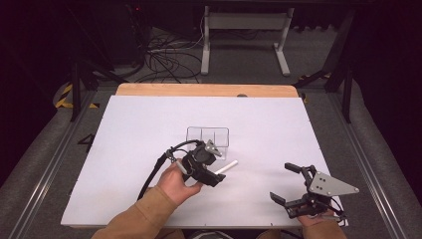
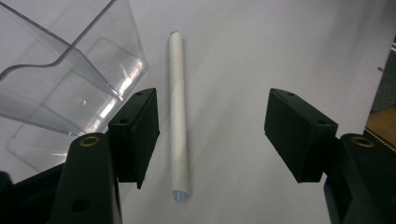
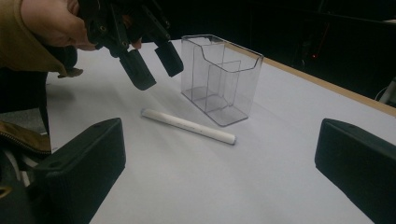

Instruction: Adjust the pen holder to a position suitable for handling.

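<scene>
**Left claw lined up on the white stick, pick-up not yet made**

The left claw (image 1: 219, 175) hung over the white stick (image 2: 178, 116), jaws apart and astride it, touching nothing. The stick lay flat mid-worktop, just beside the clear holder (image 3: 220, 77), which stood empty. Grasp, lift and drop-in all looked still to come. The right claw (image 1: 291, 182) waited agape near the near right corner. White worktop (image 1: 139, 119); dark room, cables (image 1: 164, 59) on the floor beyond.
</scene>
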The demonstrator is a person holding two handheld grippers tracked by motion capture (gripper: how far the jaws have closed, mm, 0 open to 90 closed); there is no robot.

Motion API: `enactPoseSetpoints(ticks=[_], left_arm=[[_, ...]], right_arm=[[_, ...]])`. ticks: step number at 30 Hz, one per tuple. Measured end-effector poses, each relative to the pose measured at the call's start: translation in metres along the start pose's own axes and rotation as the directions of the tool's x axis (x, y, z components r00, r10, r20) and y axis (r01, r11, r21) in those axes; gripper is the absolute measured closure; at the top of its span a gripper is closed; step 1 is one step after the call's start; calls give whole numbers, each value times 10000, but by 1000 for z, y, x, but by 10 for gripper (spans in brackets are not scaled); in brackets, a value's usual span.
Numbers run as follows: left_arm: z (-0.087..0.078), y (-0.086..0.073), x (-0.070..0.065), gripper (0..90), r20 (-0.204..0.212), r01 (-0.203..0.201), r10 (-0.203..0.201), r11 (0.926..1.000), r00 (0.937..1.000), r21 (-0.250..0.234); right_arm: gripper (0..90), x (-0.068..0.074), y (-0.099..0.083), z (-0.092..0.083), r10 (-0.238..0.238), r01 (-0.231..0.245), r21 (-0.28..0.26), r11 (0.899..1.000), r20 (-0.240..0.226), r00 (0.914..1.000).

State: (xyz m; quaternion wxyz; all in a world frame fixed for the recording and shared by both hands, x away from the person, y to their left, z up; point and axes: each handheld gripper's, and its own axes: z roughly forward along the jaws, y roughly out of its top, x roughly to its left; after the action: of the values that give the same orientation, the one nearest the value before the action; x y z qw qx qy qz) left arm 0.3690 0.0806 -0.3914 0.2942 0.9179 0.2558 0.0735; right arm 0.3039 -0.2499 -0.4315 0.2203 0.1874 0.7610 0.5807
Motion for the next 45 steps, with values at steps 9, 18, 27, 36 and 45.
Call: enactPoseSetpoints(ticks=[9, 18, 27, 36, 45], left_arm=[[11, 1, 5, 370, 103, -174, 171, 9995, 9998, 263], [28, 4, 12, 382, 275, -99, 81, 9978, 9996, 654], [40, 6, 17, 439, 212, -69, 46, 9941, 9998, 1083], [52, 8, 20, 500, 75, -10, -1, 9892, 10000, 1464], [61, 15, 17, 581, -85, -176, 198, 9792, 9998, 2020]], right_arm=[[23, 0, 0, 1, -34, 34, 11, 10000, -64, 10000], [23, 1, 0, 1, -49, 49, 1, 10000, -98, 9999], [23, 1, 0, 1, -97, 98, 28, 9999, -142, 9999], [23, 1, -1, 2, -91, 93, 73, 9999, -202, 9998], [23, 2, -1, 2, -95, 98, 94, 9999, -254, 9996]])
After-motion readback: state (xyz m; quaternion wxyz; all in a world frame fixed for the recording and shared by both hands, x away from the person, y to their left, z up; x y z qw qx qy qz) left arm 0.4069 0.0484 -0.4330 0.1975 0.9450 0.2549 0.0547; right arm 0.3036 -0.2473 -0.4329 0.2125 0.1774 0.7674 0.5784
